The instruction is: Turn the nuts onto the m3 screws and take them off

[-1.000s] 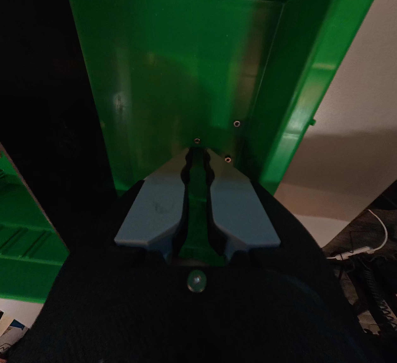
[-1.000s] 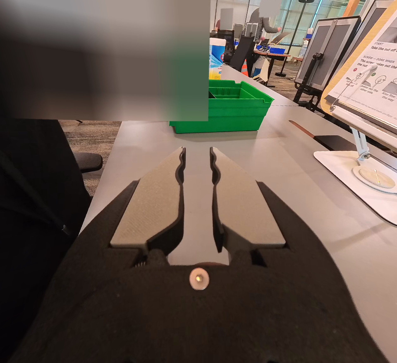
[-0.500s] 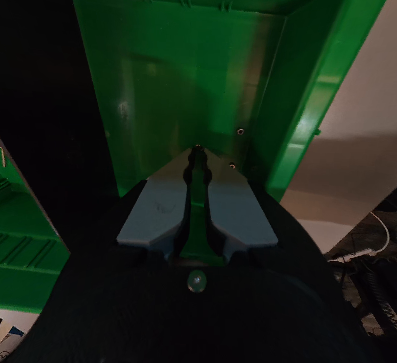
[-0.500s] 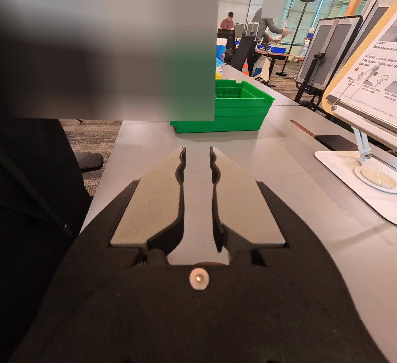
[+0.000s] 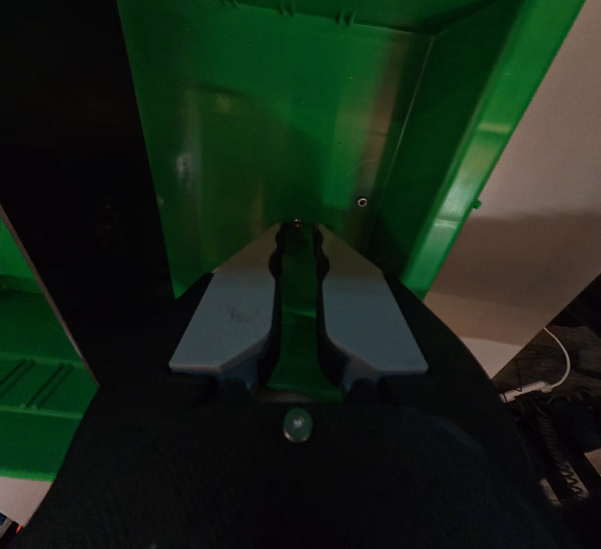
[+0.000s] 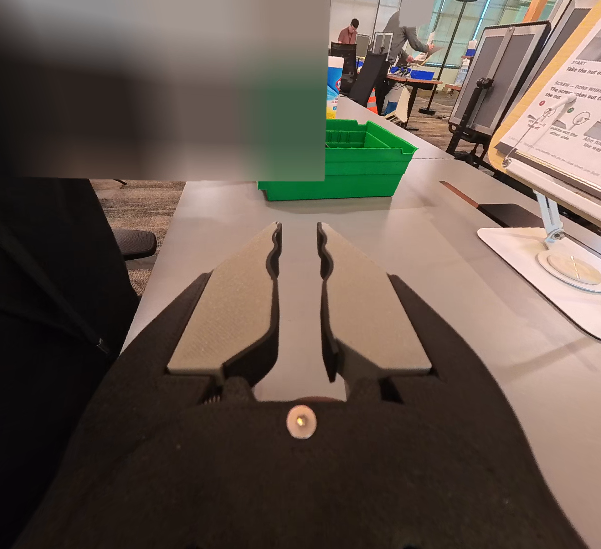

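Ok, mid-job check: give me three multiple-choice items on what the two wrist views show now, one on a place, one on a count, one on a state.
1. Where does the left gripper point?
A. Into the green plastic bin
B. At a white stand
C. At the floor

2. How many small metal nuts show clearly on the bin floor?
A. None
B. Two
C. Six

3. How does the right gripper stand?
A. Shut on a screw
B. Open, holding nothing
C. Shut on a nut

Answers:
1 A: its tips sit low inside the bin walls.
2 B: one nut at the fingertips, one nut near the right wall.
3 B: only bare grey table shows in its gap.
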